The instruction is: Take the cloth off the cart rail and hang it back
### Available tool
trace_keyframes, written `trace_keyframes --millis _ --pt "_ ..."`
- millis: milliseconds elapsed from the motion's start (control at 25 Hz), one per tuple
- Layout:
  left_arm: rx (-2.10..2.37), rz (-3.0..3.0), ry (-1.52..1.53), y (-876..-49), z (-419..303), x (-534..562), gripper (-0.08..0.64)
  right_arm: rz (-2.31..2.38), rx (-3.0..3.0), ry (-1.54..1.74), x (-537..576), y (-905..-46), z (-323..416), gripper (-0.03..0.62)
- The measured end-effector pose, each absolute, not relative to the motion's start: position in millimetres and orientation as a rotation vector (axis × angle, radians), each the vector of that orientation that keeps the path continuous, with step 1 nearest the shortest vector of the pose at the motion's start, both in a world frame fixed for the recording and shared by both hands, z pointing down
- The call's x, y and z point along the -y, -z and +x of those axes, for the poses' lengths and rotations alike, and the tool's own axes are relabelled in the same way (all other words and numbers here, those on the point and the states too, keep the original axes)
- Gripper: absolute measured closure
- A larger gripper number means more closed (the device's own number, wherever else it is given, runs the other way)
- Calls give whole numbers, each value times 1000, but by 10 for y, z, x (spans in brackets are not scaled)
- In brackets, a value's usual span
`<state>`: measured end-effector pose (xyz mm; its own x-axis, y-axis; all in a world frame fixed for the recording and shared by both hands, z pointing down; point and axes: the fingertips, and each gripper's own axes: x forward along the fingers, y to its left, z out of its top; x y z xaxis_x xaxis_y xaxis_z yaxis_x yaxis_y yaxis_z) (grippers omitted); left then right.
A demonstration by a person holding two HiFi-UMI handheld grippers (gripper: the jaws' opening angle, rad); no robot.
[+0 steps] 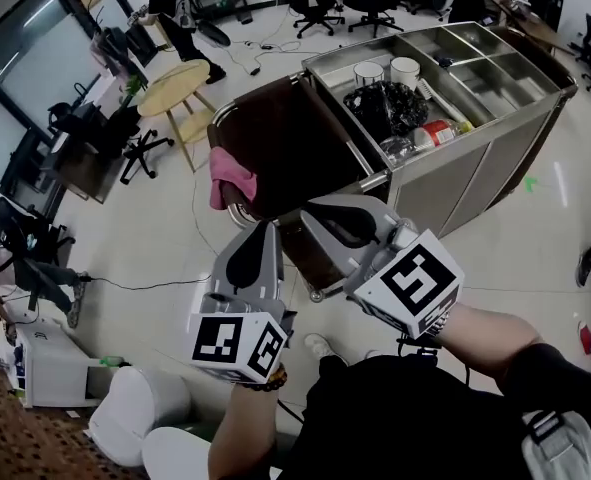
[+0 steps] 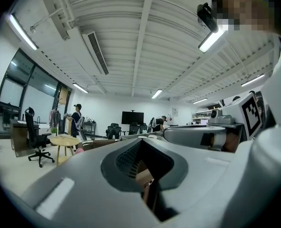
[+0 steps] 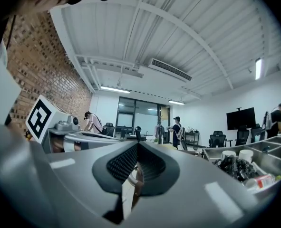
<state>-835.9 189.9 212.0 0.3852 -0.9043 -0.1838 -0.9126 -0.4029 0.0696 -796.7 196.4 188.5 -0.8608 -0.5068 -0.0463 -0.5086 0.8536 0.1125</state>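
The left gripper point(image 1: 266, 226) and right gripper point(image 1: 308, 214) are grey moulded shells with dark teardrop recesses, each backed by a white cube point(image 1: 237, 344) of black square markers. A black short-sleeved top point(image 1: 405, 418) and beaded bracelet point(image 1: 266, 379) are worn.

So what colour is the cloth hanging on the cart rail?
The cloth is pink, clearest in the head view.
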Motion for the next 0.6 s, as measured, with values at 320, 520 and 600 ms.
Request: trace_keyframes --millis 320,520,600 --pt "-1696 -2557 -283 -2138 -8147 -2195 560 -808 -3023 -55 -2303 -1932 -7786 592" --pt "-1679 -2558 -278 -2173 -8049 -2369 560 -798 -3002 -150 -2450 -1941 -7715 592" --pt "-1667 -2559 -282 -2180 -8058 -2436 560 -802 -3002 -149 -2520 -1959 -7738 592"
